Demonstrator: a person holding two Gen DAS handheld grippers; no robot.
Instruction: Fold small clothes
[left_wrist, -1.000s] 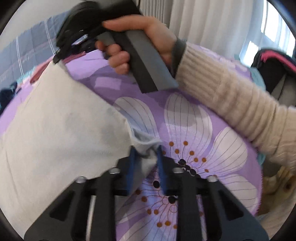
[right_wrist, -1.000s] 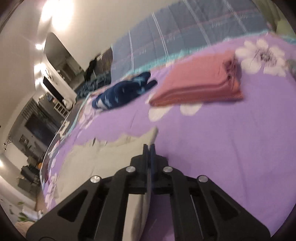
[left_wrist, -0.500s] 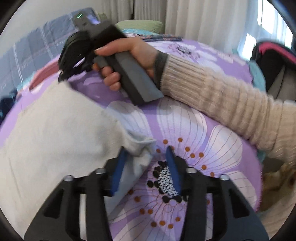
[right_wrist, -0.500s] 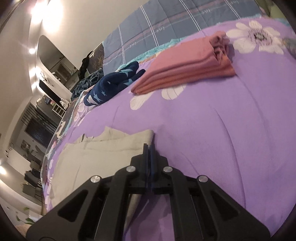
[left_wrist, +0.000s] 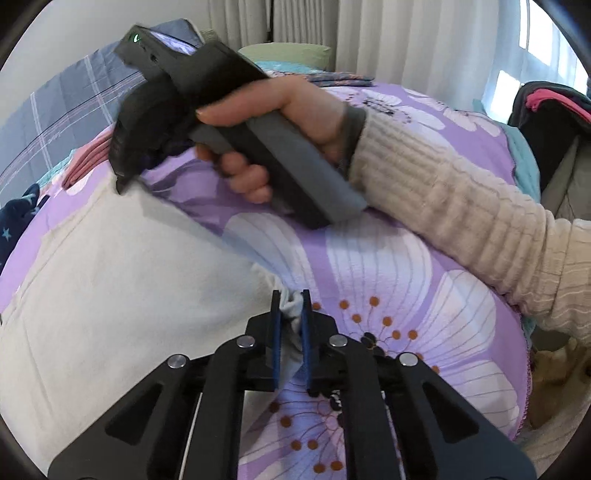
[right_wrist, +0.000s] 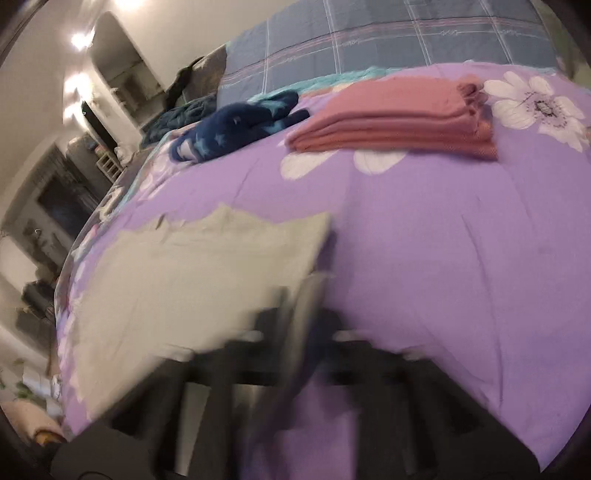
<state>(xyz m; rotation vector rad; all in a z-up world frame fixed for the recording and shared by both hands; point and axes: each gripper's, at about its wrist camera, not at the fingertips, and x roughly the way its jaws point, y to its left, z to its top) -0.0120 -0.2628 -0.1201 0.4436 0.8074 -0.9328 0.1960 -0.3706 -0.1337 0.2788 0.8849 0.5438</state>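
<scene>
The left gripper (left_wrist: 288, 314), spread around the cream garment's (left_wrist: 110, 302) corner half a second ago, now pinches it between its pads; the right gripper (right_wrist: 310, 291), blurred, stays pressed together on the far edge; both corners held, the fold can begin.

Left gripper (left_wrist: 289, 306) tilts downward, blue pads clamped on a bunched fabric corner. Right hand (left_wrist: 280, 122), in a cream ribbed sleeve (left_wrist: 461, 206), grasps the right gripper (right_wrist: 306, 295), jaws closed; view blurred.

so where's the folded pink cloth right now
In the right wrist view the folded pink cloth lies upper right on the purple bedspread, beside the navy star garment.
</scene>
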